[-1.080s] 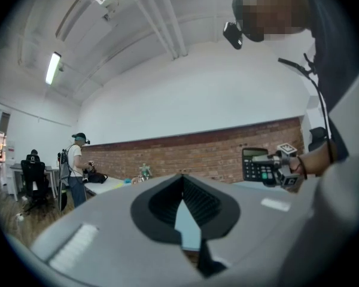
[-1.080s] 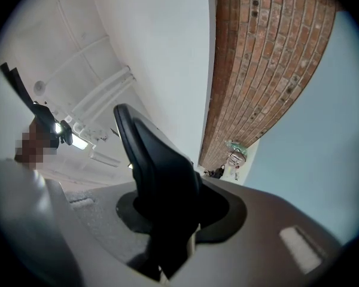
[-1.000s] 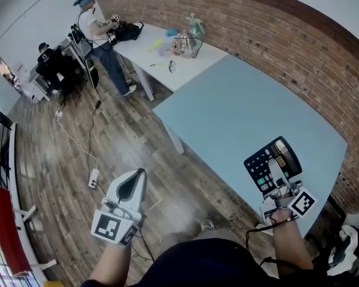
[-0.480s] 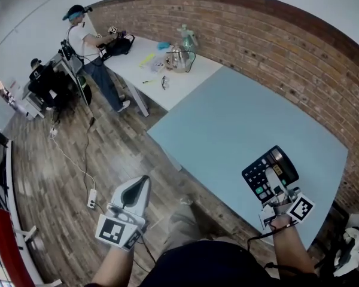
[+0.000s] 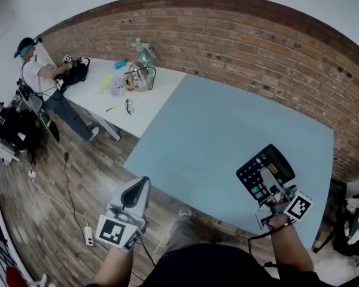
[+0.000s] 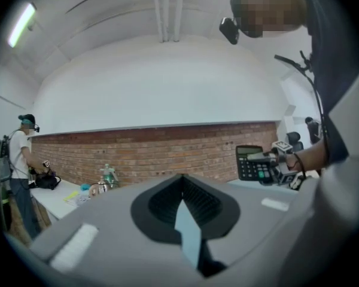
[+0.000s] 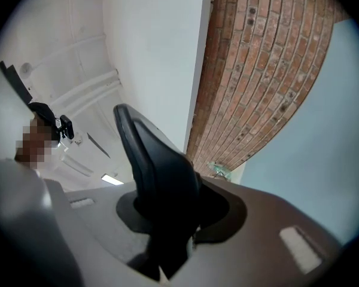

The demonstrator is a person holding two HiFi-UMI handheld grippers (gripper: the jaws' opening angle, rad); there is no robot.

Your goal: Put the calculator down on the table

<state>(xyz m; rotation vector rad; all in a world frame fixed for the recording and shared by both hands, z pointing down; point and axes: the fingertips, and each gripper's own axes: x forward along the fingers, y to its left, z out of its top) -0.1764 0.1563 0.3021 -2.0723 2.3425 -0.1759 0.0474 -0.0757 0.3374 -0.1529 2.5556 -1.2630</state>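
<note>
A black calculator point(image 5: 265, 171) with dark keys and a few green ones hangs above the light blue table point(image 5: 227, 124) near its front right part. My right gripper point(image 5: 269, 179) is shut on its lower end. In the right gripper view the calculator point(image 7: 155, 166) stands edge-on between the jaws of the right gripper point(image 7: 167, 232). My left gripper point(image 5: 136, 190) is shut and empty, held over the wooden floor just short of the table's front edge. The left gripper view shows the left gripper point(image 6: 182, 190) closed, with the calculator point(image 6: 254, 162) off to the right.
A brick wall point(image 5: 257, 40) runs behind the blue table. To the left stands a white table point(image 5: 146, 100) with a bottle, a glass bowl and small items. A person point(image 5: 39, 76) stands at its far end. A power strip point(image 5: 88, 236) lies on the floor.
The whole view has swung toward the blue table, which now sits nearer and more central. Both grippers have come along, the left one up to the table's front edge. The calculator stays gripped.
</note>
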